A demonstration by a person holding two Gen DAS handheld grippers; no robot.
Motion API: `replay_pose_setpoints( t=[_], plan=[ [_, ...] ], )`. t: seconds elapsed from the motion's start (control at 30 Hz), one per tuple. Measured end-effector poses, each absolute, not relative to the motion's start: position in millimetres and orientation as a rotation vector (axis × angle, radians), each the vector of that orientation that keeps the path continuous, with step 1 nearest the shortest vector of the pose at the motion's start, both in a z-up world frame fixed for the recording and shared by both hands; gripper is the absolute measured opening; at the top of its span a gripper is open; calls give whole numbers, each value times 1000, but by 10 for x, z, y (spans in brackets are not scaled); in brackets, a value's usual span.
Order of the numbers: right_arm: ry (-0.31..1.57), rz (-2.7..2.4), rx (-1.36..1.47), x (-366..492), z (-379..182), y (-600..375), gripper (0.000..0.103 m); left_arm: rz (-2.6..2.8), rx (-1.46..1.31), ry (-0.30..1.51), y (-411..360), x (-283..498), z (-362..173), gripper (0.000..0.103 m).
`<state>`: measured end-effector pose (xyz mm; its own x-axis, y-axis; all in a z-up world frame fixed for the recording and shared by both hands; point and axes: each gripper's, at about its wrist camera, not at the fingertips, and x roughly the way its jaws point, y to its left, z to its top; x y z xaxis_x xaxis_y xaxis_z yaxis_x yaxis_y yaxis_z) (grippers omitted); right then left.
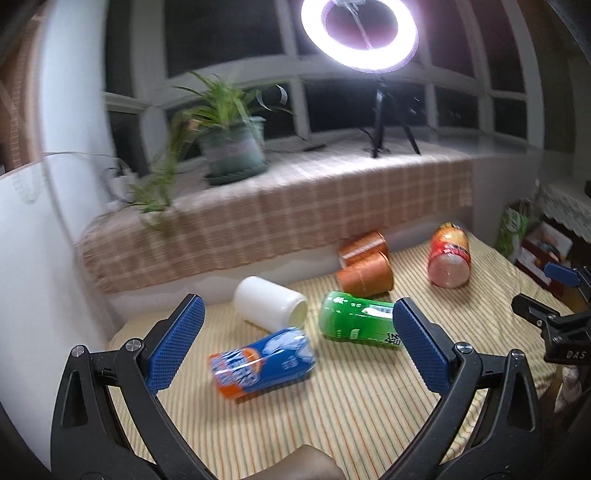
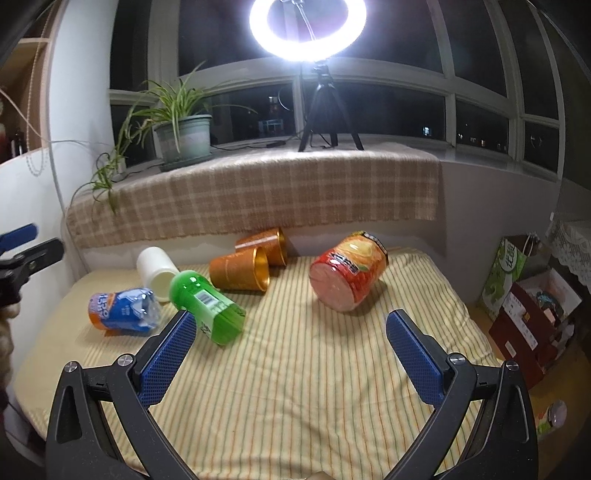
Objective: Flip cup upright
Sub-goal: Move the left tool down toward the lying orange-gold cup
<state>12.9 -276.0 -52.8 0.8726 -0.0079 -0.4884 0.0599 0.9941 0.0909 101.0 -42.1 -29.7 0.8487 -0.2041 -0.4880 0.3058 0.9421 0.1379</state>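
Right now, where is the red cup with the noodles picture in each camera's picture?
Left wrist view: the red cup lies on its side far right, past the orange cups.
Right wrist view: the red cup lies on its side near the middle, right of the orange cups.
Shared landmark: the ring light on the windowsill.

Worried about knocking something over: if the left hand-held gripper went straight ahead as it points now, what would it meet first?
Probably the blue-and-orange cup lying on its side, which sits low between the open left hand-held gripper fingers. Depth is unclear; the white cylindrical cup lies just beyond it.
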Motion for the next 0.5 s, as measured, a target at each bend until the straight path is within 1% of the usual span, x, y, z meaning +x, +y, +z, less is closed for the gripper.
replay_pose_setpoints(
  t=[0.17, 0.33, 0.43, 0.5],
  plan=[
    [535, -46, 118, 132, -654, -2838, 102, -410, 259, 561, -644, 1380, -376, 103],
    [557, -57, 140, 134, -761, -2929, 102, -511, 370, 620, -977, 1699, -494, 103],
    [567, -66, 155, 123, -829, -2994, 102, -566, 460, 658, -1219, 1875, -619, 97],
    [577, -72, 172, 108, -880, -3047, 102, -592, 513, 698, -1382, 2020, -735, 96]
  ],
)
